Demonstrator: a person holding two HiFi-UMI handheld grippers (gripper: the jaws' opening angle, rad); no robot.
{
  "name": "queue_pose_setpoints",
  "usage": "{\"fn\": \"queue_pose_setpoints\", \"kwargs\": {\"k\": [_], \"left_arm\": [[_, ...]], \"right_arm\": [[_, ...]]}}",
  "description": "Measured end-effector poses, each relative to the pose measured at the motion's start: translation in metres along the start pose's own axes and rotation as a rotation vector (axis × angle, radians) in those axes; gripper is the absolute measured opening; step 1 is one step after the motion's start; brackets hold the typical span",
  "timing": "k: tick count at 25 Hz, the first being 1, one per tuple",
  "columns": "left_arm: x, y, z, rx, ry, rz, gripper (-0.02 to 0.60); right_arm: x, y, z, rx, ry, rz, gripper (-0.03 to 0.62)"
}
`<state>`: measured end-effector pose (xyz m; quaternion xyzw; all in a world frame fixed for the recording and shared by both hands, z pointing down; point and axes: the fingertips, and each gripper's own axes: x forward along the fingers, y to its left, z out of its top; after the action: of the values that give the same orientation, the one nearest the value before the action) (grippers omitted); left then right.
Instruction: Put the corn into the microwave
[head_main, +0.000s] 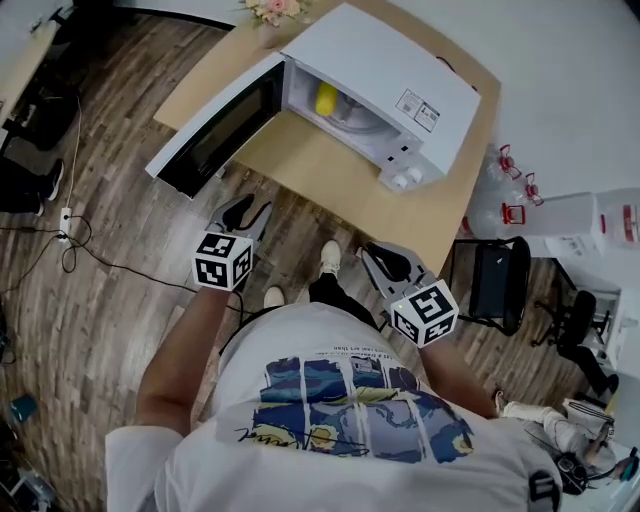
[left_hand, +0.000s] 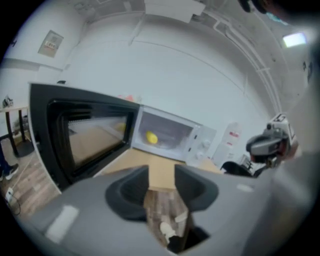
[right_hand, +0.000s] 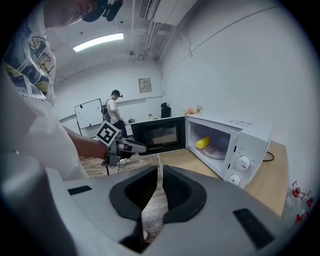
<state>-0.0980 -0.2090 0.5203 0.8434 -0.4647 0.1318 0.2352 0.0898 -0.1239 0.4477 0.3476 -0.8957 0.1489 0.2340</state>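
Inside the open microwave (head_main: 385, 62), set back from the wooden table's (head_main: 320, 172) near edge, 1 short, bright yellow cob of corn (head_main: 326, 98) lies on its side on the round plate (head_main: 356, 119), well ahead of the left gripper (head_main: 250, 212) and right gripper (head_main: 386, 258), both short of that edge over the plank floor (head_main: 120, 200). Of the 2, the left is released, jaws apart with nothing between them; the right is empty too, jaws drawn to a thin slit. The cob sits toward the cavity's left, near the swung-out black door (head_main: 215, 125).
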Motion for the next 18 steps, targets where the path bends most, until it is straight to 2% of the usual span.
{"fn": "queue_pose_setpoints", "kwargs": {"k": [3,7,10,18], "left_arm": [[-0.032,-0.013,-0.004,0.002,-0.021,-0.055,0.120],[-0.068,-0.029,-0.007,0.043,-0.029,-0.100,0.012],[-0.089,-0.042,-0.009,0.070,-0.014,-0.138,0.009],[-0.114,-0.079,-0.012,0.066,0.022,-0.261,0.008]], "right_arm": [[-0.003,0.020,-0.005,0.009,-0.005,-0.022,0.029],[-0.009,0.039,-0.010,0.017,-0.010,-0.042,0.026],[-0.013,0.049,-0.011,0.024,-0.019,-0.057,0.023],[-0.017,0.069,-0.002,0.019,-0.045,-0.057,0.015]]}}
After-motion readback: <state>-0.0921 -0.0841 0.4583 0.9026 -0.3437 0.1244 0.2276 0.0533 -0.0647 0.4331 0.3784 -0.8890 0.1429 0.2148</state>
